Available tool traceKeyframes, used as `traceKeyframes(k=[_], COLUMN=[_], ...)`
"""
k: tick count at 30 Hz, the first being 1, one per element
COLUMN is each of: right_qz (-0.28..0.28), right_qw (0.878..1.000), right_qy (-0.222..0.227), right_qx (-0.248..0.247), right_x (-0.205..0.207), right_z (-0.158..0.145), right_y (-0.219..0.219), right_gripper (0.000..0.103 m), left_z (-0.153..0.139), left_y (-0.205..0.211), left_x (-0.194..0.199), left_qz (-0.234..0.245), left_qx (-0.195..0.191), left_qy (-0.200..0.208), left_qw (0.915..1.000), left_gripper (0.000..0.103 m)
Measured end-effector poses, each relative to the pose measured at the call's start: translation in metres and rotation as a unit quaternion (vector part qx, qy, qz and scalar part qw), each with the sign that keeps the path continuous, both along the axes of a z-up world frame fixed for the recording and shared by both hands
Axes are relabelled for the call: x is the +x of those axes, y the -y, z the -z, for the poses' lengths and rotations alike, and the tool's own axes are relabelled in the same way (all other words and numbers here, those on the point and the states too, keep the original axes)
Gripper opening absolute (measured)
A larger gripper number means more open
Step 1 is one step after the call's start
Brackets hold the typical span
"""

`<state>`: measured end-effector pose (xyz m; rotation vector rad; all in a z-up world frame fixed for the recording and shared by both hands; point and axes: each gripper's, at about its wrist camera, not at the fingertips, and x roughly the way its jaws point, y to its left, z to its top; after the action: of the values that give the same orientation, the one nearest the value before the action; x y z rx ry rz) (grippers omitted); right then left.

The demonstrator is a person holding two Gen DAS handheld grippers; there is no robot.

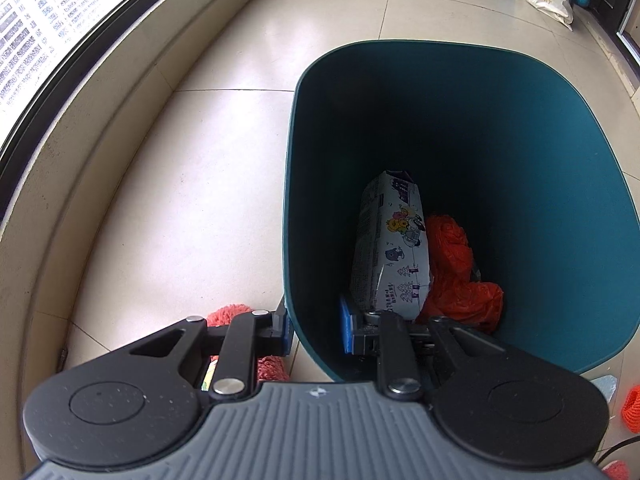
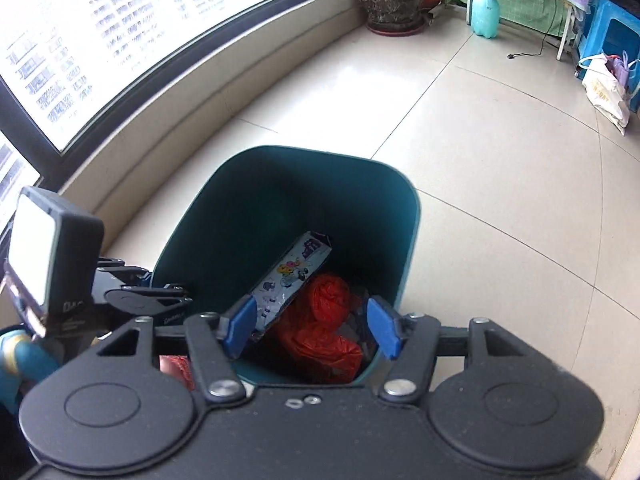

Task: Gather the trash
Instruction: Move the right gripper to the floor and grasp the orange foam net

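A dark teal trash bin [image 1: 460, 128] stands on the pale tiled floor [image 1: 180, 200] near a curved window ledge [image 1: 80, 168]. The left gripper [image 1: 316, 332] straddles the bin's near-left wall: one blue pad [image 1: 285, 330] sits outside the wall and the other blue pad [image 1: 347, 330] inside it, so the gripper is closed narrowly on the bin's rim. Inside the bin, a white printed carton [image 1: 390, 248] with cartoon figures leans upright against the left side, and a crumpled red plastic bag [image 1: 460, 276] lies just beside it on the right, touching it. The right gripper [image 2: 312, 326] hovers above the bin's near rim with its fingers spread wide and nothing between them; through the gap the carton and red bag show at the bin's bottom. A red fuzzy item [image 1: 228, 314] lies on the floor just left of the bin, partly hidden behind the left gripper. At the far end of the room stand a potted plant [image 2: 392, 0], a pale blue spray bottle [image 2: 485, 10] and a white bag [image 2: 606, 90].
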<state>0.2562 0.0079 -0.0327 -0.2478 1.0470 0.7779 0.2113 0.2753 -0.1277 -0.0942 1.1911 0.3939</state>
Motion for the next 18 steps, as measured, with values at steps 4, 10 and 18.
traceKeyframes(k=[4, 10, 18], right_qz=[0.047, 0.161, 0.330], right_qw=[0.999, 0.987, 0.933], right_qy=[0.006, -0.019, -0.110], right_qx=[0.003, -0.012, -0.096], right_x=[0.001, 0.006, 0.010], right_z=[-0.014, -0.001, 0.115], right_y=[0.060, 0.150, 0.278], right_gripper=[0.062, 0.063, 0.074], left_z=[0.000, 0.001, 0.001], left_y=[0.001, 0.001, 0.002], left_x=[0.000, 0.000, 0.000], left_qz=[-0.001, -0.004, -0.005], left_qx=[0.004, 0.004, 0.007], left_qy=[-0.001, -0.002, -0.005], left_qw=[1.0000, 1.0000, 1.0000], left_gripper=[0.022, 0.022, 0.022])
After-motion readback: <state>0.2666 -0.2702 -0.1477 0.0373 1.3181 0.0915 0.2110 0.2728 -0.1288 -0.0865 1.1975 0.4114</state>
